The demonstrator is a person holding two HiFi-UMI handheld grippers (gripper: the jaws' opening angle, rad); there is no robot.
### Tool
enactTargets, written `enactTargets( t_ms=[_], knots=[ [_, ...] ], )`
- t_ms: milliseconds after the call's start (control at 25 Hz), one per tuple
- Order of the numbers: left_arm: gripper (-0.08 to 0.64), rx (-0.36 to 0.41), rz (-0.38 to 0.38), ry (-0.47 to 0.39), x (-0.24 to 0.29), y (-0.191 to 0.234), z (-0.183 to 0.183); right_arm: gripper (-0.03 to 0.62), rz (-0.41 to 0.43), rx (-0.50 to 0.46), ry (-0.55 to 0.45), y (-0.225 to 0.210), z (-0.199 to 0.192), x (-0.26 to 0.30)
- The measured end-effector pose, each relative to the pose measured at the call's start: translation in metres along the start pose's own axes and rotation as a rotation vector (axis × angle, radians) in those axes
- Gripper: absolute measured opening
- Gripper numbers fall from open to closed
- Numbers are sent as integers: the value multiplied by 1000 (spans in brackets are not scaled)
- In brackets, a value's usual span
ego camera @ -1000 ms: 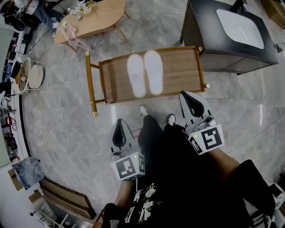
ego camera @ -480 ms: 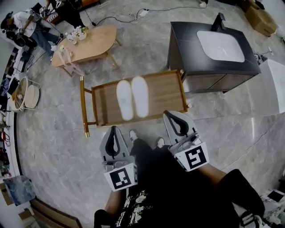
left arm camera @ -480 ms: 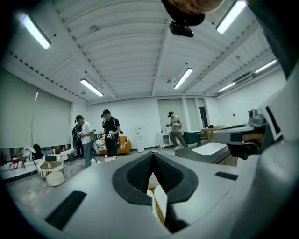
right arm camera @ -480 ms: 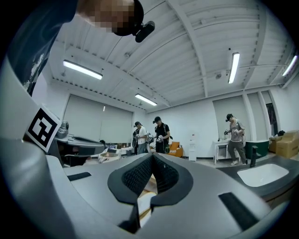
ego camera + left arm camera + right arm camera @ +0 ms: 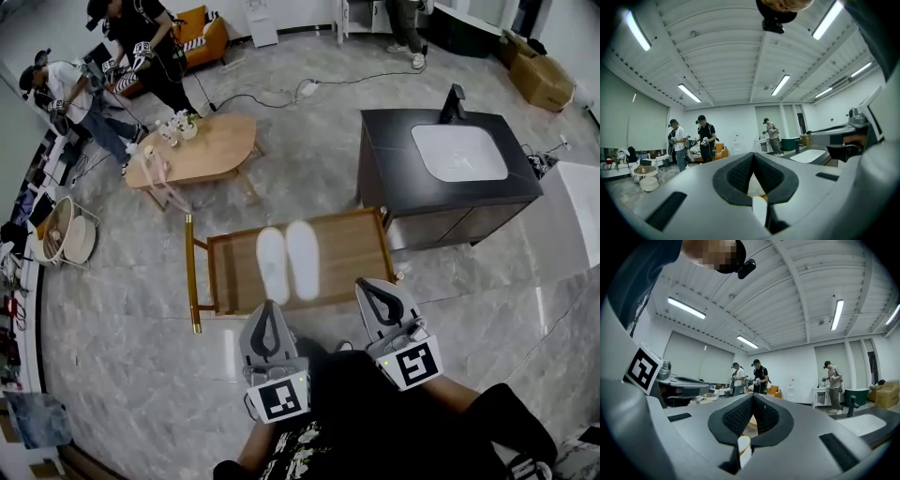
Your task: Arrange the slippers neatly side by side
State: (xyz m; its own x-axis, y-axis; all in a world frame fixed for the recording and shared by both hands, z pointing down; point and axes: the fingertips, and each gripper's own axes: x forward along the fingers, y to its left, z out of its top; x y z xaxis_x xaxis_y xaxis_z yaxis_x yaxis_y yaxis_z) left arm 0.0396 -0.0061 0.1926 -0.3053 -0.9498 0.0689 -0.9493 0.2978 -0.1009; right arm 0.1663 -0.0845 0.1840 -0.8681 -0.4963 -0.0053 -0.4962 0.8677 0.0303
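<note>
Wooden tray (image 5: 349, 251) bears paired slippers (image 5: 302, 261), beyond left claw (image 5: 266, 307) and right claw (image 5: 367, 285).

Left claw (image 5: 266, 305) closed and empty, right claw (image 5: 368, 283) closed and empty, both held side by side, seemingly level

White slippers (image 5: 303, 260); brown wood-grain rack (image 5: 352, 248); grey marbled floor (image 5: 122, 309); black cabinet (image 5: 384, 159), white sink (image 5: 459, 153).

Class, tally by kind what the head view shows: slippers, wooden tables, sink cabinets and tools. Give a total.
Slippers: 2
Wooden tables: 2
Sink cabinets: 1
Tools: 2
Total: 7
</note>
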Motion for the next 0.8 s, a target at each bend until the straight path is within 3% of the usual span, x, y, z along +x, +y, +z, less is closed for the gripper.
enactTargets(
  t_ms=[800],
  knots=[
    [3, -19, -42, -11, 17, -21, 0, -2, 14, -16, -41, -2, 7, 9]
  ],
)
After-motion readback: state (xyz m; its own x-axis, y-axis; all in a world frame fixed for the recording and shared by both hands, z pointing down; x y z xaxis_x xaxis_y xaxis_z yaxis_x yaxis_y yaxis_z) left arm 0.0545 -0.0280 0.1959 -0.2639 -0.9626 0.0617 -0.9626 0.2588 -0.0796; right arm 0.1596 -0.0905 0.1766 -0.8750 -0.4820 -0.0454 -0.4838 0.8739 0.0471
